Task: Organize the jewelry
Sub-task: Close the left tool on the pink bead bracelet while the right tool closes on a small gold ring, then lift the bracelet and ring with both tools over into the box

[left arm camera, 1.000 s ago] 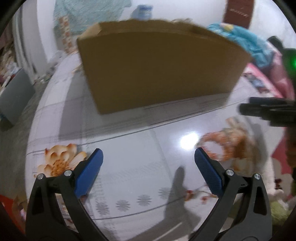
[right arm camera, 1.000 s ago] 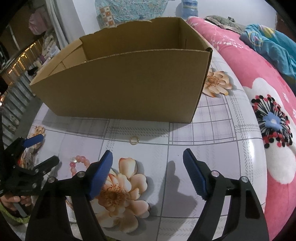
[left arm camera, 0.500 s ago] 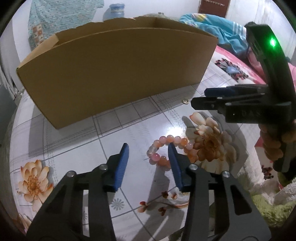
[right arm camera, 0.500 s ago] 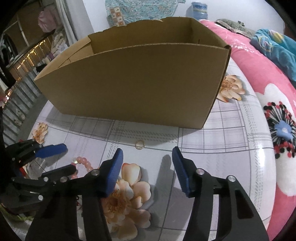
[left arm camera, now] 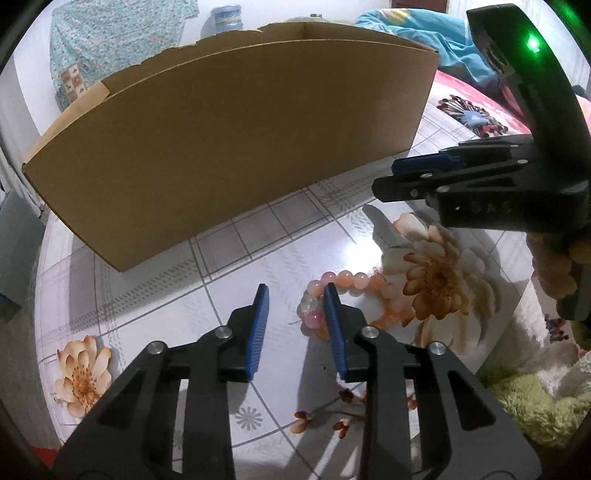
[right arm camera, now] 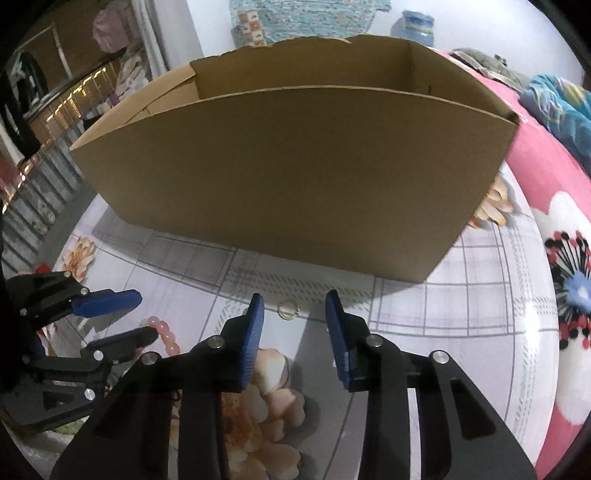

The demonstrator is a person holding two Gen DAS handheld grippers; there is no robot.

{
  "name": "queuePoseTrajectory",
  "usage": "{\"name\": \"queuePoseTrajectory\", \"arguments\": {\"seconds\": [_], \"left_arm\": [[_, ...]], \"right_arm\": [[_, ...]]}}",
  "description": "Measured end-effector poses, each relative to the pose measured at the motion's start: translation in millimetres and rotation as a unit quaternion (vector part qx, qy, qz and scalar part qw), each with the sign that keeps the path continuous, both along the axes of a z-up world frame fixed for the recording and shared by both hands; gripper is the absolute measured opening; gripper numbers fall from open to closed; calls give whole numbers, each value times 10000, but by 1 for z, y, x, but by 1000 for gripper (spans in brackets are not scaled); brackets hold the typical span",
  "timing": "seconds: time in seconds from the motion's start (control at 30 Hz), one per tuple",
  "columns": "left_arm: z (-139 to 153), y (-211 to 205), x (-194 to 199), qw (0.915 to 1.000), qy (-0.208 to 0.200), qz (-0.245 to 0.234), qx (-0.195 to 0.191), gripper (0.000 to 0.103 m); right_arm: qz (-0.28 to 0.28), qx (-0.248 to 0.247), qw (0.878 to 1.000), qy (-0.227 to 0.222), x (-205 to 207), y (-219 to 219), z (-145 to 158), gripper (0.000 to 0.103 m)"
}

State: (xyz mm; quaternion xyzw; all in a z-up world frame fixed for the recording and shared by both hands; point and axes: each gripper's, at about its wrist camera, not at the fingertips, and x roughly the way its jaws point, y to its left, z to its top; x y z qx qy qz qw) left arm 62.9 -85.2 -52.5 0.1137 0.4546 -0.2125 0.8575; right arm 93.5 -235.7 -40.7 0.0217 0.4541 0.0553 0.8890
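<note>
A pink and orange bead bracelet [left arm camera: 354, 280] lies on the glossy floral table. My left gripper [left arm camera: 295, 288] is low over its left end. The jaws are closing, a few beads sit just inside the right finger, and the pads do not press on them. A small gold ring [right arm camera: 288, 308] lies in front of the cardboard box [right arm camera: 295, 177]. My right gripper [right arm camera: 294, 295] hovers over the ring with closing jaws, the ring between the fingertips and untouched. In the right wrist view my left gripper [right arm camera: 136, 315] stands at the left by the bracelet [right arm camera: 164, 332]. The right gripper [left arm camera: 406, 177] also reaches in from the right of the left wrist view.
The open cardboard box [left arm camera: 236, 147] takes up the far half of the table [left arm camera: 147, 295]. A bed with a pink floral cover [right arm camera: 554, 258] runs along the right. A green fluffy cloth [left arm camera: 535, 406] lies at the near right edge. A water jug [left arm camera: 225, 18] stands behind the box.
Both grippers' jaws have narrowed a lot. My left gripper swung right until the bracelet came between its fingers. The right gripper kept its place, with the ring now between its fingertips.
</note>
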Motion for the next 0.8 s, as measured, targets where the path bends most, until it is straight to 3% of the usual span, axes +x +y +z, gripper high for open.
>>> {"name": "queuePoseTrajectory", "arguments": {"seconds": [0.17,0.33,0.63,0.7,0.8], "left_arm": [[1,4,1,10000,-6,6,4,18],[1,6,2,10000,-45,11,21,10],[0,2,3,10000,-67,-1,16,9],[0,2,3,10000,-57,0,6,8],[2,2,2,10000,-58,7,-68,8]], "right_arm": [[97,-256,9996,-17,2,8,-2,25],[106,-305,9995,1,3,8,-2,12],[-9,-47,10000,-27,-5,-3,0,12],[-27,27,10000,-20,-6,-6,2,3],[-79,68,9999,-75,-11,-10,8,3]]}}
